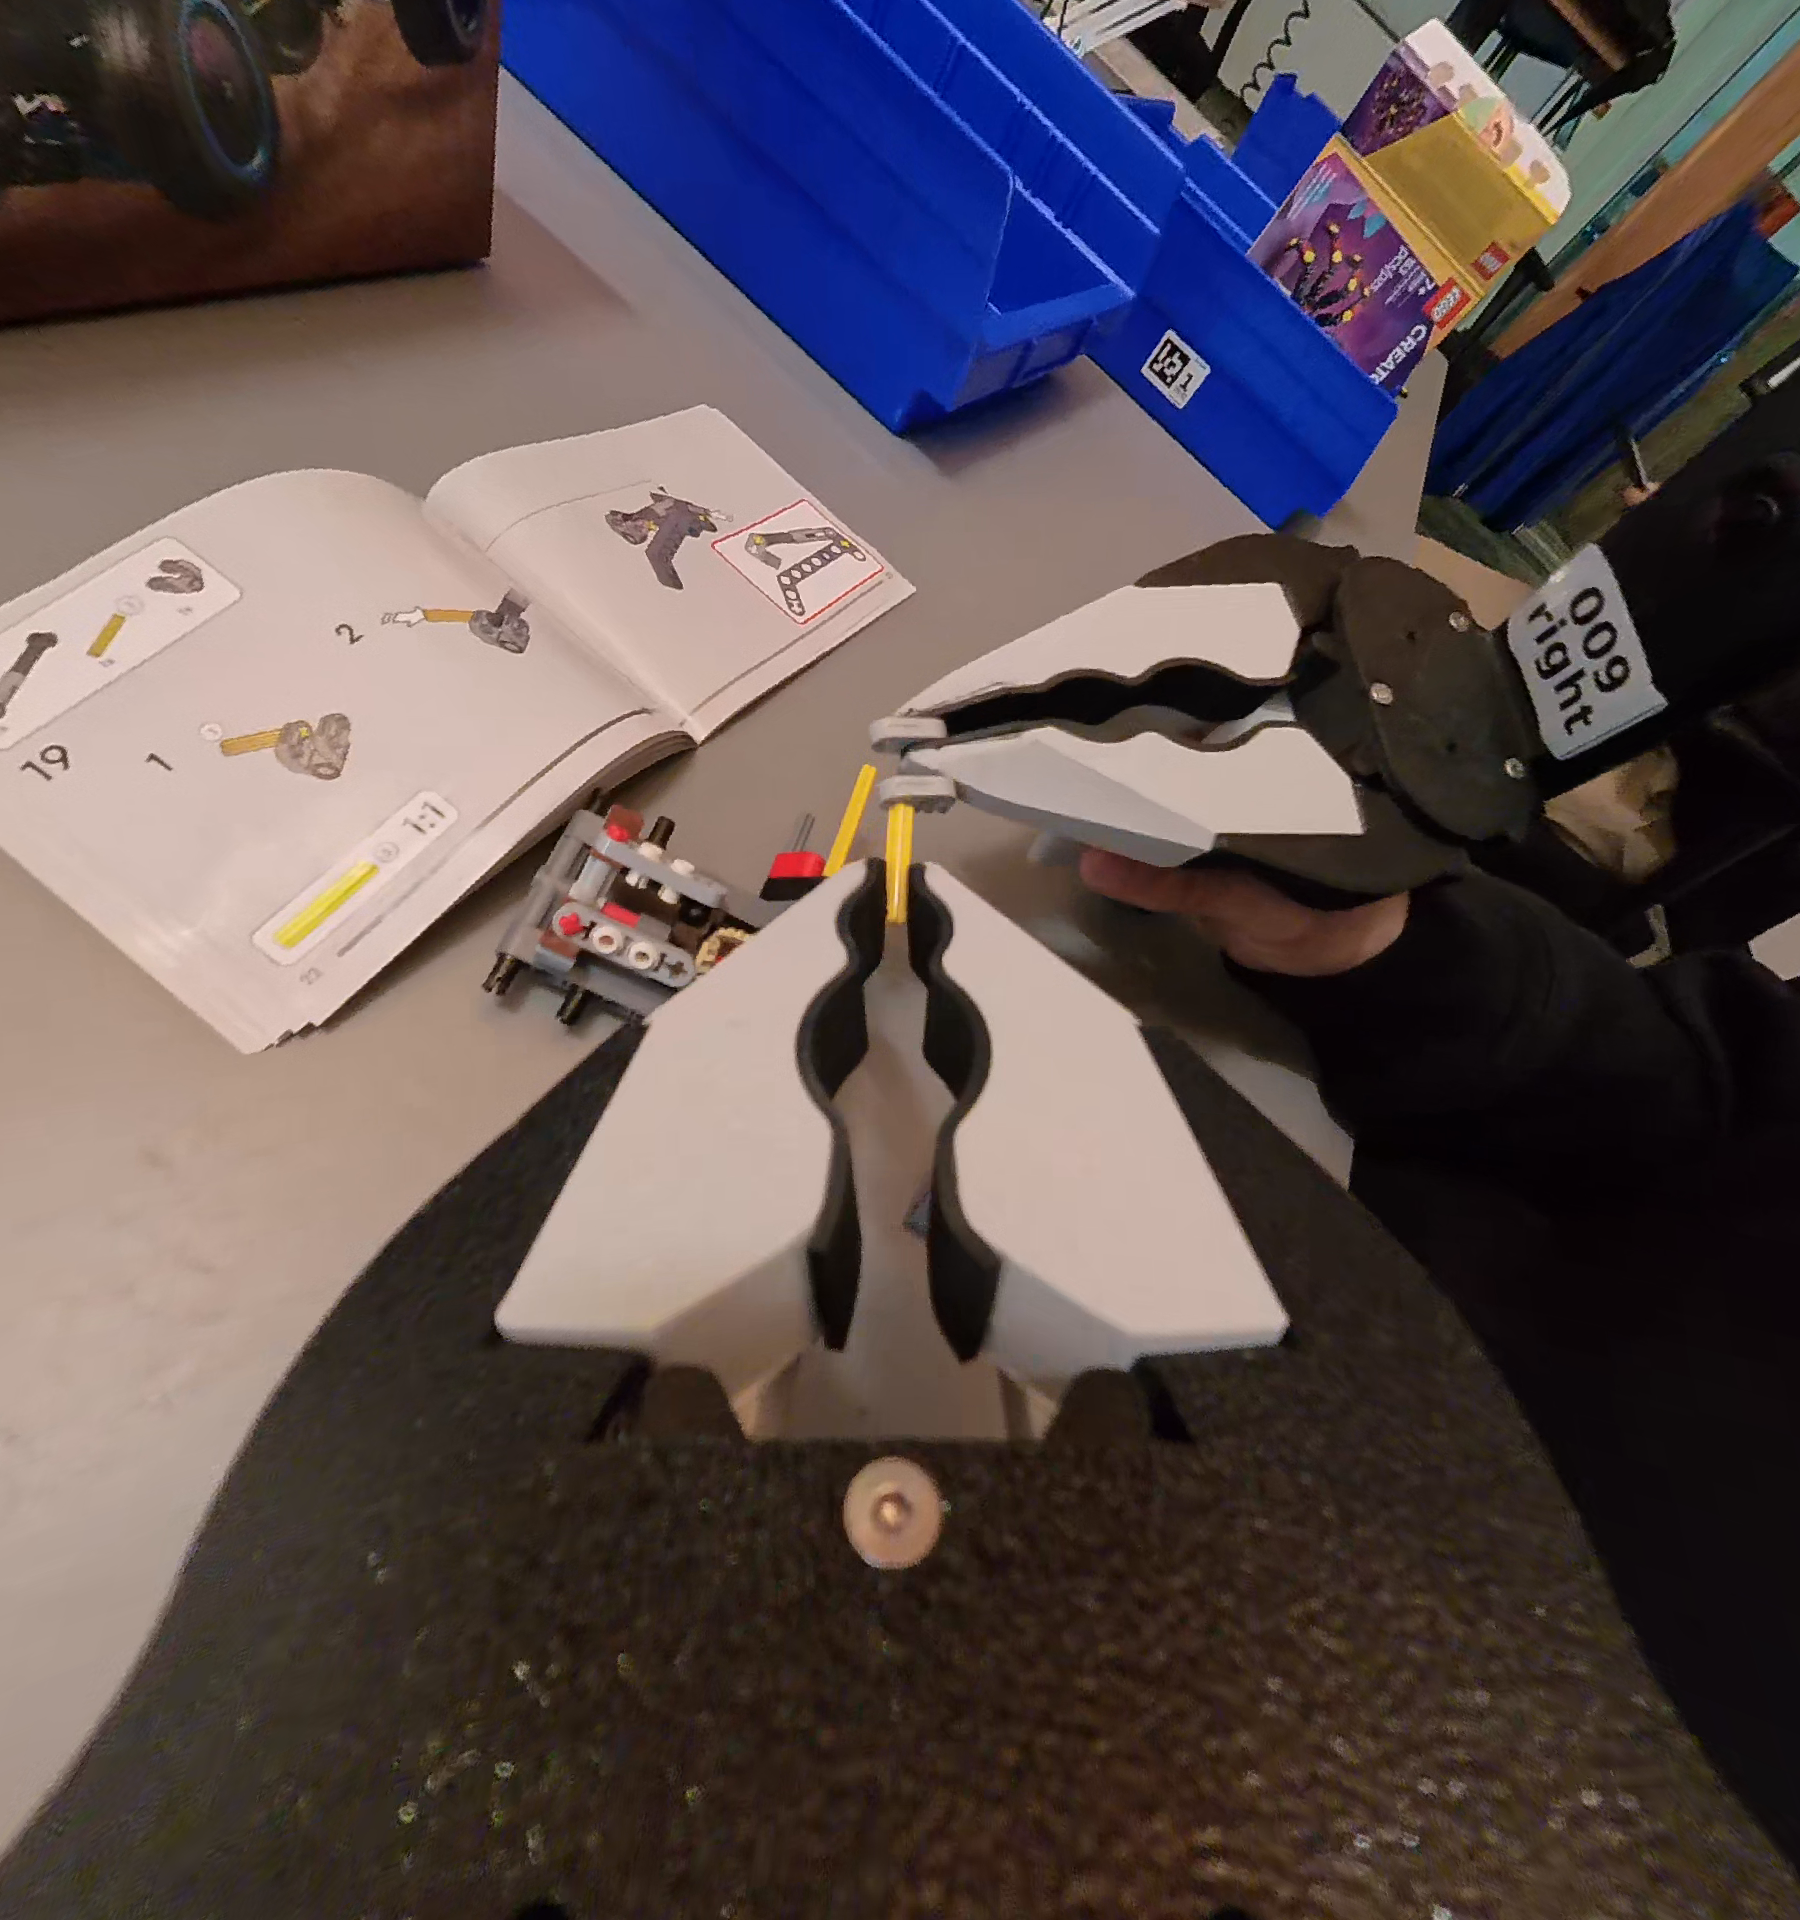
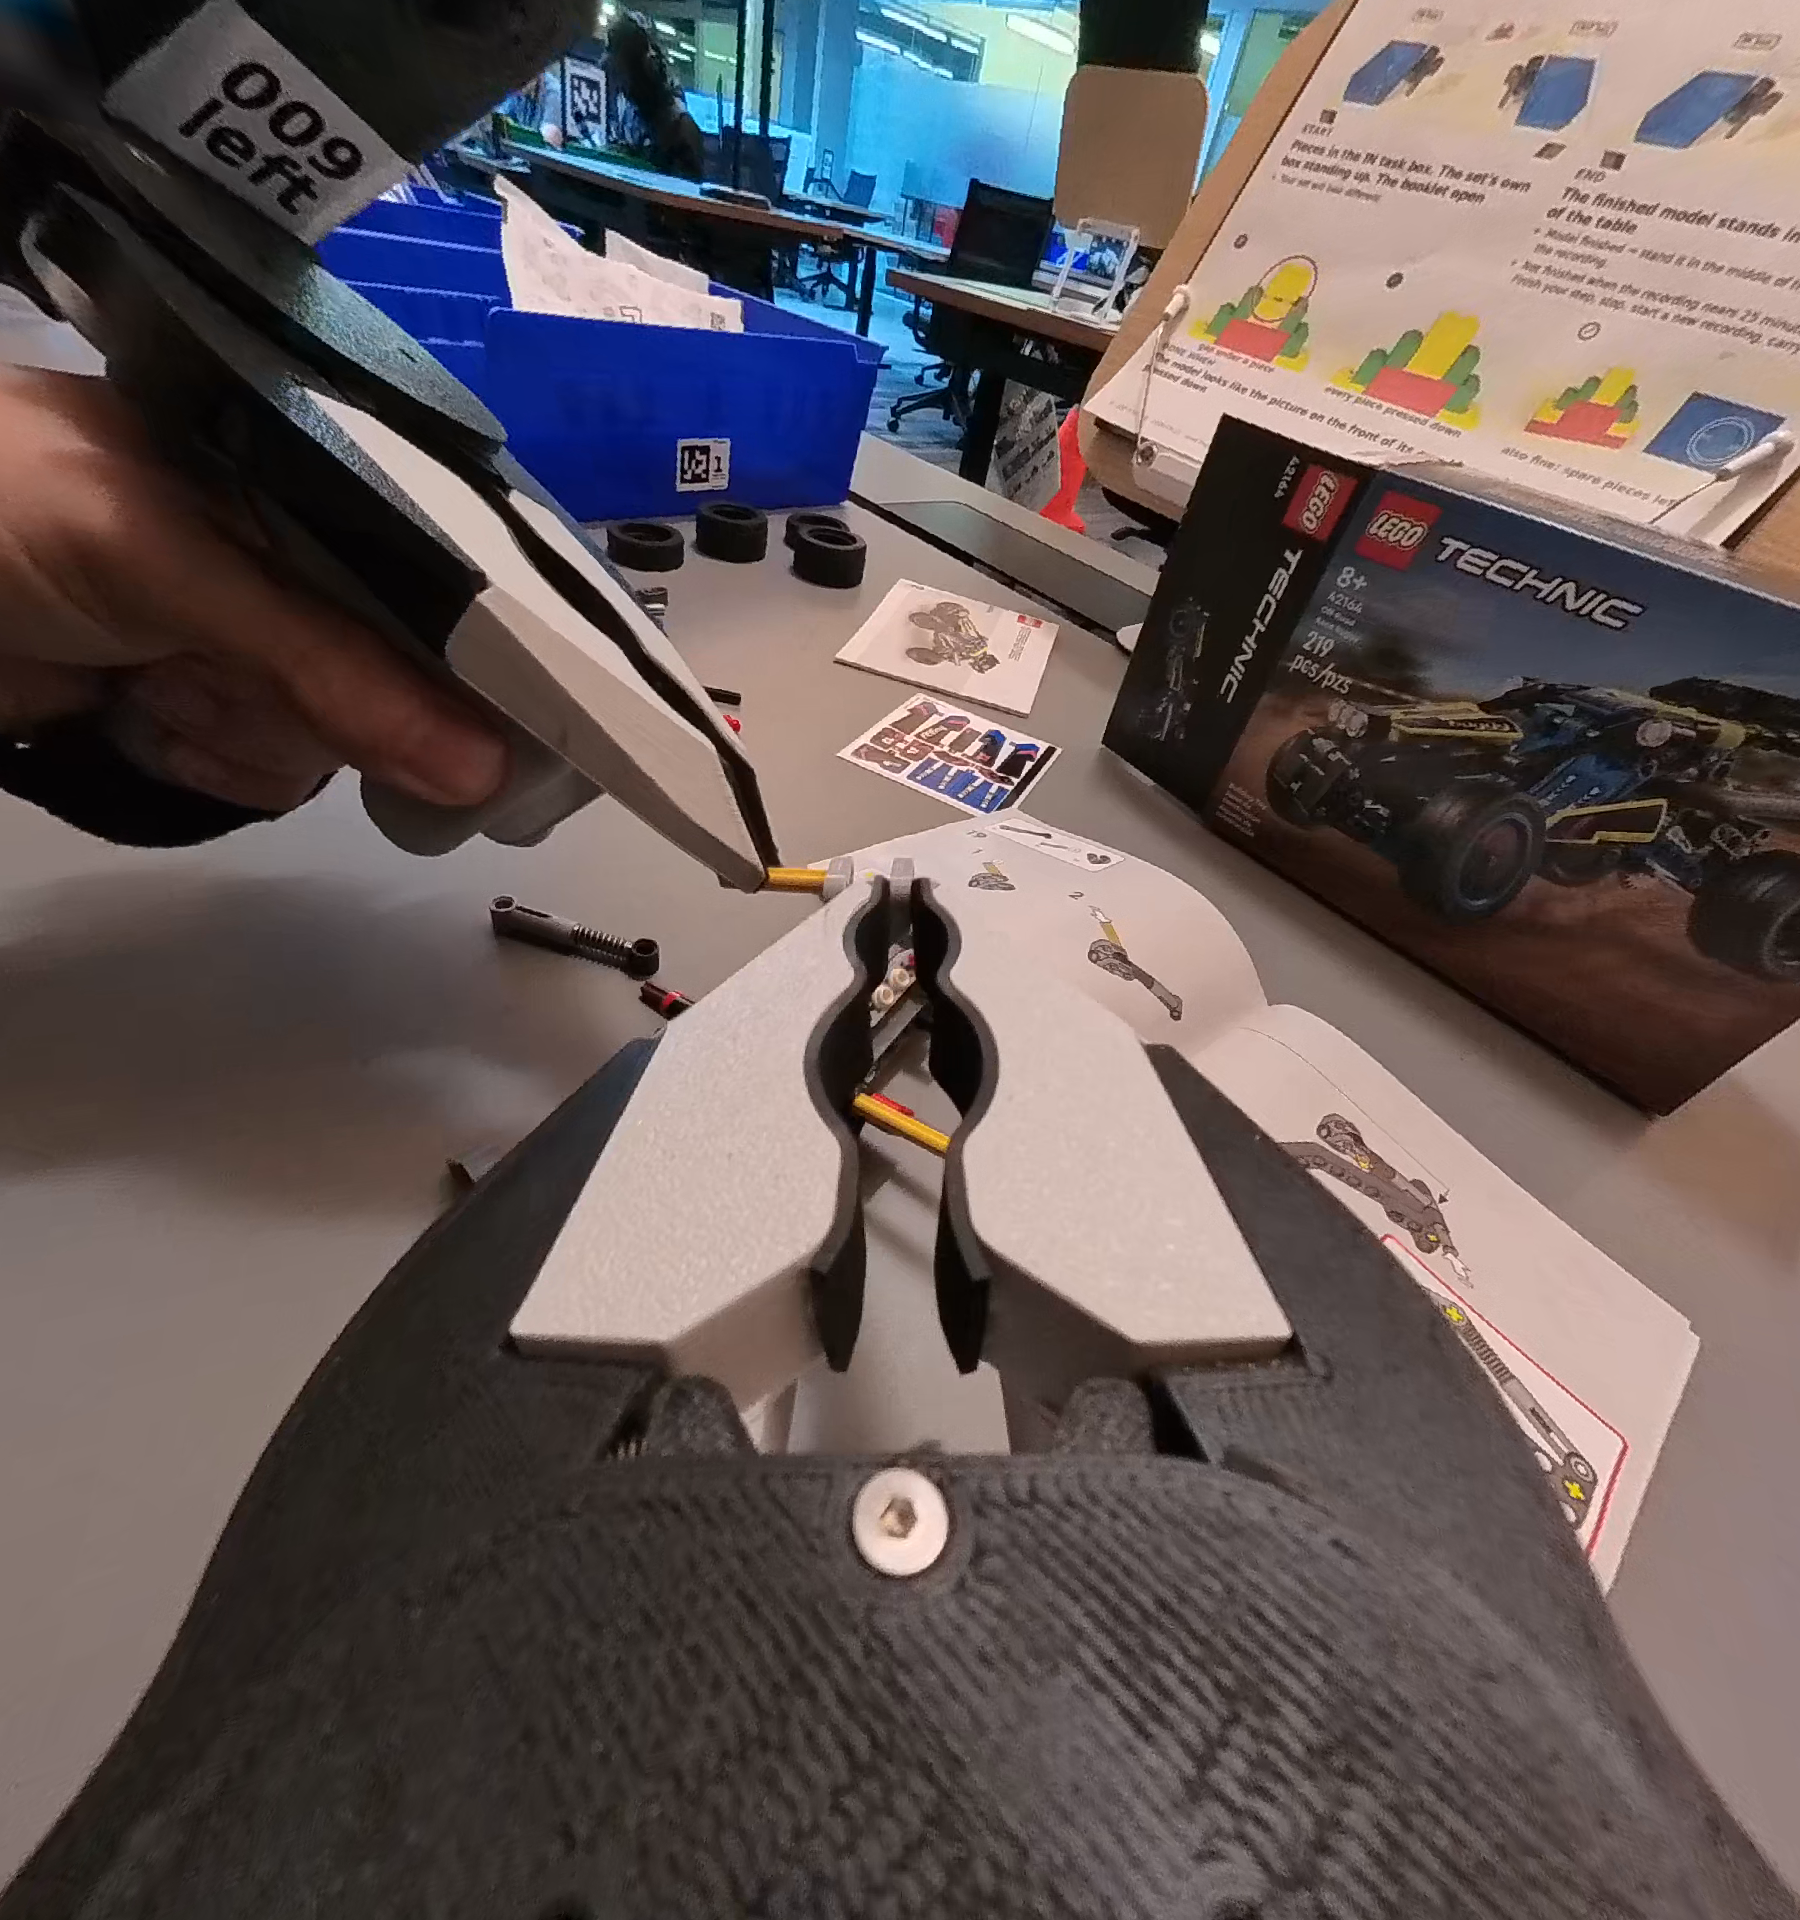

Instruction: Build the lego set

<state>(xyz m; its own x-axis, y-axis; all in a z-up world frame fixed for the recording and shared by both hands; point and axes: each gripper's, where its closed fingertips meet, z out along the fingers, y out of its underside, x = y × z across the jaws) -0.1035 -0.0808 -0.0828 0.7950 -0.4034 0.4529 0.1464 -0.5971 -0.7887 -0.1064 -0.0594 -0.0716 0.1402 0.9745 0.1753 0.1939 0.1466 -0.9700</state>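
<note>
My left gripper (image 1: 896, 878) is shut on a short yellow axle (image 1: 898, 847) and holds it above the grey table. My right gripper (image 1: 917, 761) comes in from the right and is shut on a small grey connector (image 1: 917, 792). The far end of the axle meets the connector. In the right wrist view the right gripper (image 2: 893, 883) holds the connector (image 2: 842, 871), and the left gripper (image 2: 761, 873) holds the axle (image 2: 797, 878) against it from the left. A partly built grey and black assembly (image 1: 615, 914) lies on the table below, with a second yellow axle (image 1: 849, 821) beside it.
The open instruction booklet (image 1: 304, 707) lies to the left of the assembly. The set's box (image 2: 1498, 748) stands beyond it. Blue bins (image 1: 927, 208) line the far edge. Black tyres (image 2: 735, 530), a shock absorber (image 2: 574, 930), a sticker sheet (image 2: 948, 753) and a leaflet (image 2: 948, 644) lie on the table. My left and right fingertips are right by each other.
</note>
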